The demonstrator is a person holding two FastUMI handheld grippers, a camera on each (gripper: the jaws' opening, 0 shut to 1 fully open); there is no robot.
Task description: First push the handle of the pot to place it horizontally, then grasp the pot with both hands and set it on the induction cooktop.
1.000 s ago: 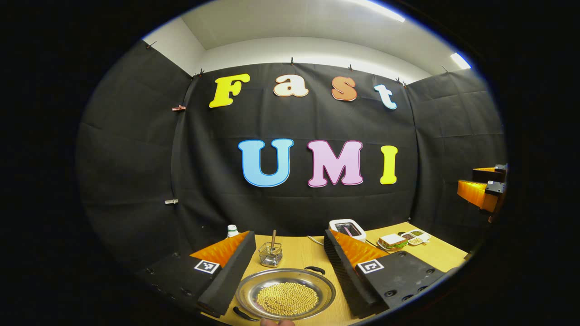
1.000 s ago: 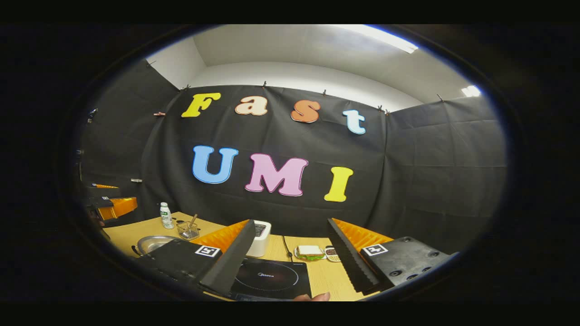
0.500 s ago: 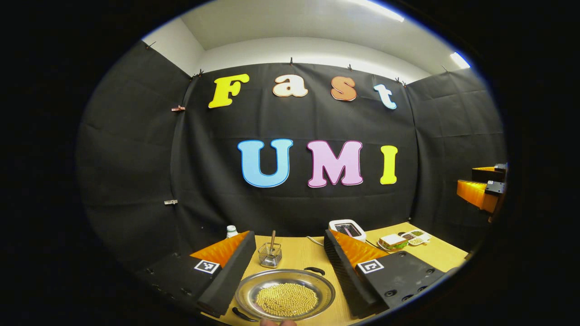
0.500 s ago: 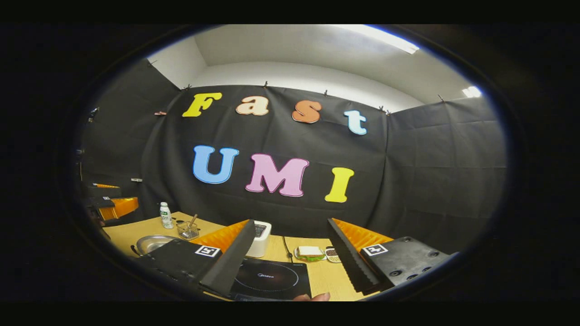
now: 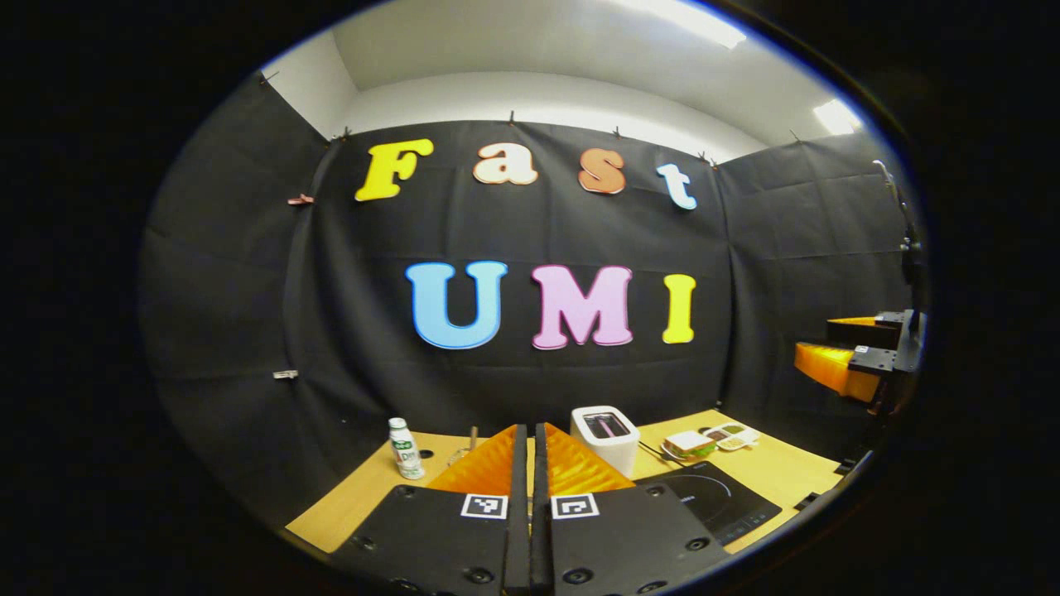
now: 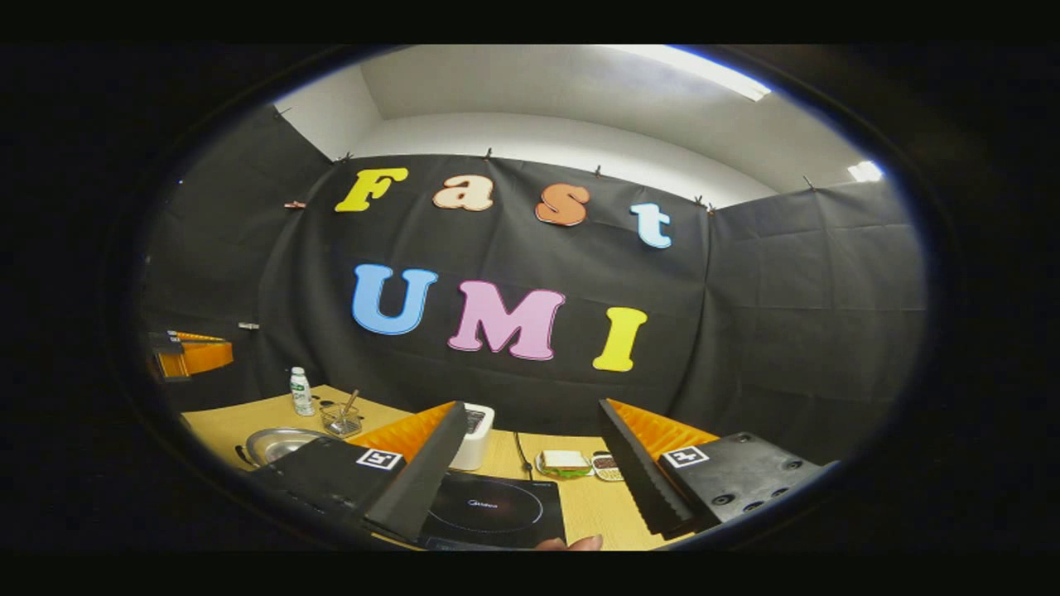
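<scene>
Left gripper (image 5: pixel 530 463) at 6 o'clock of the left gripper view, fingers pressed together, nothing between them. Past it on the wooden table (image 5: pixel 356 497): small bottle (image 5: pixel 405 448) at 8 o'clock, white toaster (image 5: pixel 606 437) just right of the fingertips, induction cooktop (image 5: pixel 712 497) at 4 o'clock, bare top. Sandwich (image 5: pixel 686 444) and snack tray (image 5: pixel 730 435) farther back beyond the cooktop. Right gripper (image 5: pixel 853 358) held up at 3 o'clock, well off the table.

Right gripper view: own fingers (image 6: pixel 431 472) at 6 o'clock spread wide apart, empty, cooktop showing in the gap below them. A fingertip (image 6: pixel 571 544) at the very bottom edge. Pot (image 6: pixel 277 443), shallow metal, sits on the table at 8 o'clock, left of the cooktop and apart from it, partly hidden behind the near finger; handle angle cannot tell. Wire basket (image 6: pixel 341 420) and bottle behind the pot. Left gripper at 9 o'clock, raised.
</scene>
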